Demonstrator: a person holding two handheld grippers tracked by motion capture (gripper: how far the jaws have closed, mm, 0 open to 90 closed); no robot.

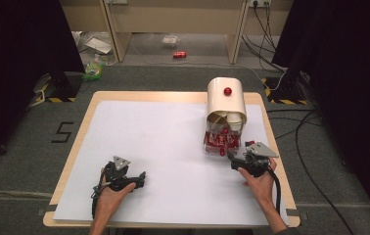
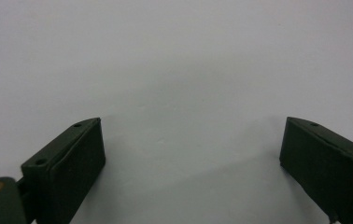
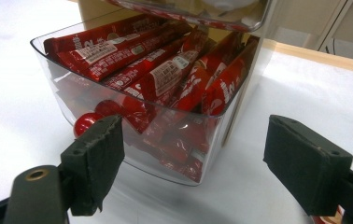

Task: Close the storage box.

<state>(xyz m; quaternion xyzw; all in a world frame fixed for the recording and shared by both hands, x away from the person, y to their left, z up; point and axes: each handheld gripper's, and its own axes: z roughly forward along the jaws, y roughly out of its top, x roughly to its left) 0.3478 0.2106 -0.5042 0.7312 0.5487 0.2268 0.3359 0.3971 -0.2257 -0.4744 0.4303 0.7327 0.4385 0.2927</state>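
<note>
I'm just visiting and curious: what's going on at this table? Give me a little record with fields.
Setting: white sheet on a wooden table
Main thing: clear drawer pulled out from a cream cabinet, which has a red knob on top
Contents: red snack packets, packed in at a slant
Drawer handle: small red knob on its front
Right gripper: jaws wide open, close in front of the drawer, not touching it
Left gripper: jaws open over bare sheet, far from the drawer
Likely next: perhaps reaching for the drawer or a packet
</note>
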